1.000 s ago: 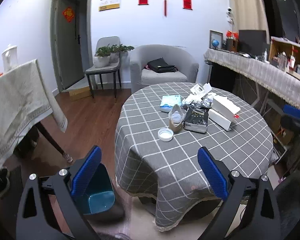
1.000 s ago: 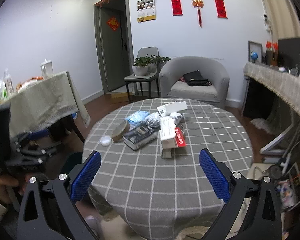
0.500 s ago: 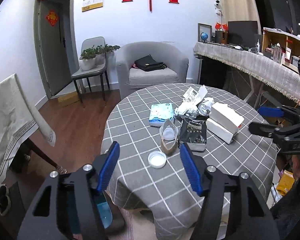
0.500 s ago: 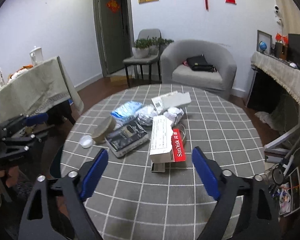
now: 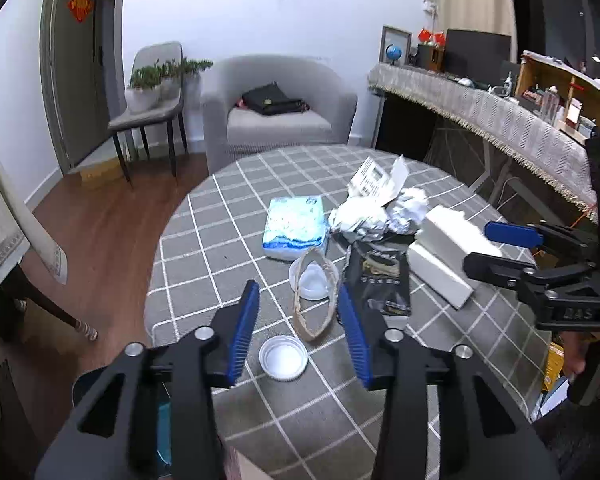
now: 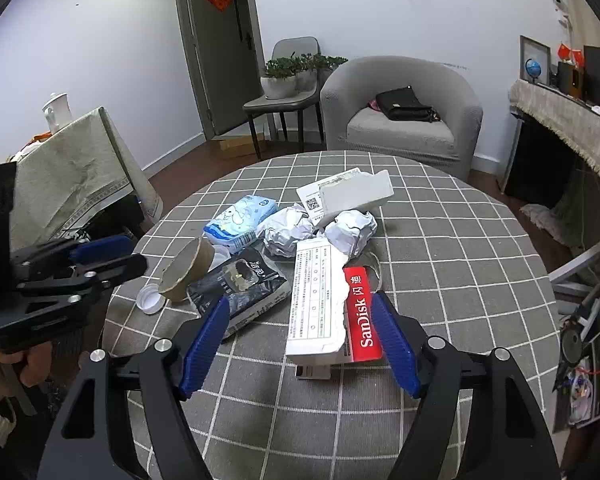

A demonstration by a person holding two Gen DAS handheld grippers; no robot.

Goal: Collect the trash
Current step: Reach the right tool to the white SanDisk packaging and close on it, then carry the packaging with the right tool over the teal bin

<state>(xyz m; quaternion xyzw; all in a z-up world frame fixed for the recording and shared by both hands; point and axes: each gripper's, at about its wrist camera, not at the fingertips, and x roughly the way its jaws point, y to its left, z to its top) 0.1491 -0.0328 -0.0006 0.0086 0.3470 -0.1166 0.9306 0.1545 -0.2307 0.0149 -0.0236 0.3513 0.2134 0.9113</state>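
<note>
So the trash is all piled around the middle of the round tabletop [image 6: 439, 280], the one with the grey checked cloth. There's a paper cup [image 5: 315, 294] lying on its side, a white lid [image 5: 283, 357] just near of it, a black foil packet [image 5: 384, 282] to the cup's right, a blue tissue pack [image 5: 296, 226] further back, 2 crumpled paper balls [image 6: 319, 230] and a torn white carton [image 6: 349, 194] at the far end of the pile.

Left gripper [image 5: 298, 332] hangs over the near left part of the pile. Its blue fingers [image 5: 244, 338] have just been closing and now sit roughly halfway, with the cup and lid showing in the gap between them, but the pads aren't pressing on anything, so it's holding nothing.

Right gripper [image 6: 300, 344] is over the near side, lined up on the white SanDisk box [image 6: 319, 312] with the red side panel. Its fingers [image 6: 391, 346] have also just been closing, still fairly wide, flanking the box with a gap either side. Can't see any contact.

A teal bin [image 5: 162, 432] peeks out on the floor at the near left edge, below the tabletop.
</note>
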